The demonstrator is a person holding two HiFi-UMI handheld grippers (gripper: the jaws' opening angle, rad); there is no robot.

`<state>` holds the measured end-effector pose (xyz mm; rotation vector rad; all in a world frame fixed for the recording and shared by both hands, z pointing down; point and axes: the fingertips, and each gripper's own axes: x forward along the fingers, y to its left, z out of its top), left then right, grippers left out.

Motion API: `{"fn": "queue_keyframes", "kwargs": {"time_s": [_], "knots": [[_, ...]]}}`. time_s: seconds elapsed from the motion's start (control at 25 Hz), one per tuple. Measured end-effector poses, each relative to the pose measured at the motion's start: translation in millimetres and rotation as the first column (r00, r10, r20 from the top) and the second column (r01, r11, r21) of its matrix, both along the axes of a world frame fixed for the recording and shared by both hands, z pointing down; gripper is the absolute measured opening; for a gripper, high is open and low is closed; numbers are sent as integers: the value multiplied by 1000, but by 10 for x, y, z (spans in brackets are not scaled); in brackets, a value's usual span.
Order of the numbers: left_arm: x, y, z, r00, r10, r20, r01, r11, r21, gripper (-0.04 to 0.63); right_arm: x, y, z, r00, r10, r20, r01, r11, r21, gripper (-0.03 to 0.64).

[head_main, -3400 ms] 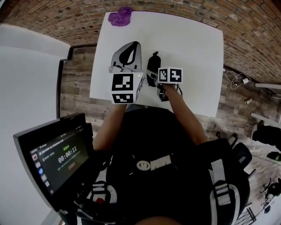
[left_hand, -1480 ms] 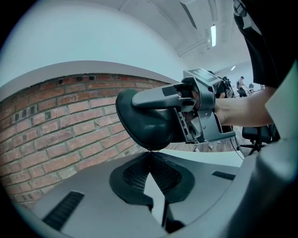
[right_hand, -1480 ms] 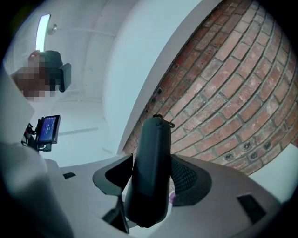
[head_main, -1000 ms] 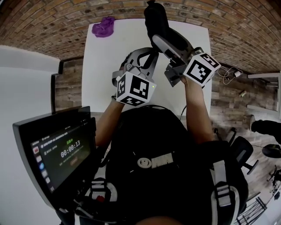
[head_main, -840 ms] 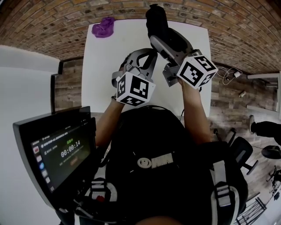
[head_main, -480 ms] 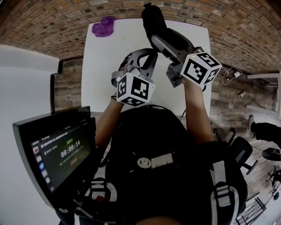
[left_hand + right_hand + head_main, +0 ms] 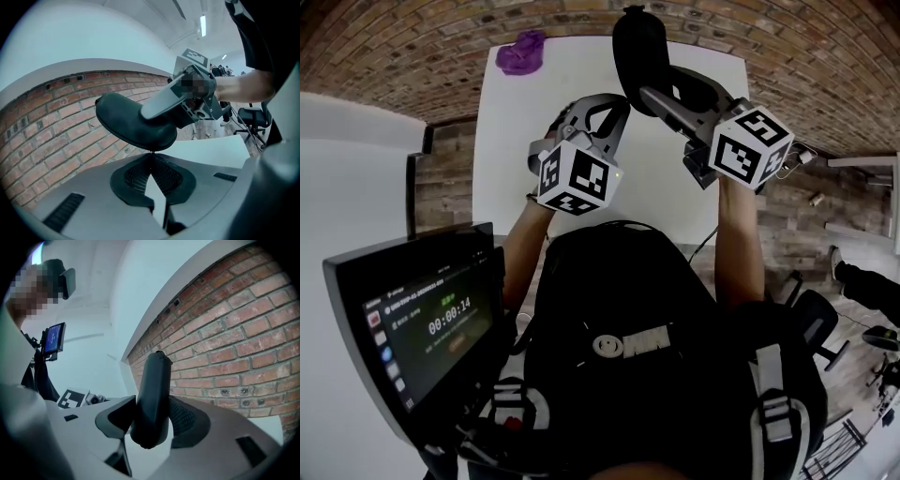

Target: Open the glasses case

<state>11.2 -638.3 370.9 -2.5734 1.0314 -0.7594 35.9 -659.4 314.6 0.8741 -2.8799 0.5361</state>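
Note:
A black oval glasses case [image 7: 637, 47] is held up above the white table [image 7: 525, 131]. My right gripper [image 7: 661, 89] grips its lower end; the jaws are closing, with the case [image 7: 152, 399] pressed between both pads. My left gripper [image 7: 614, 101] is shut, and its tips [image 7: 151, 157] meet right under the case [image 7: 131, 124]. A thin dark thread-like bit runs from the case down to those tips. Whether it is pinched I cannot tell. No opening in the case shows.
A purple cloth [image 7: 521, 49] lies at the table's far left corner, by the brick floor. A black monitor [image 7: 422, 328] stands at the person's near left. An office chair [image 7: 251, 117] and cables are off to the right.
The case, which lay on the table at first, is in the air. Over the last second my right gripper has rolled and shifted right, turning the case. My left gripper has barely moved.

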Motion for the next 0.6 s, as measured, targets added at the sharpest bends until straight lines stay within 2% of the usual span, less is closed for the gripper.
{"fn": "queue_keyframes", "kwargs": {"time_s": [0.12,0.44,0.6], "knots": [[-65,-36,16,1000,-9,7,9,1000,-7,5,-30,73,93,994,-45,-101,47,999,16,222],[-354,-249,-160,993,-93,-76,92,995,-25,5,4,310,472,949,-172,-263,167,985,-42,222],[-338,-254,-204,997,-68,-43,68,998,-6,5,39,357,619,926,-208,-315,193,978,-80,219]]}}
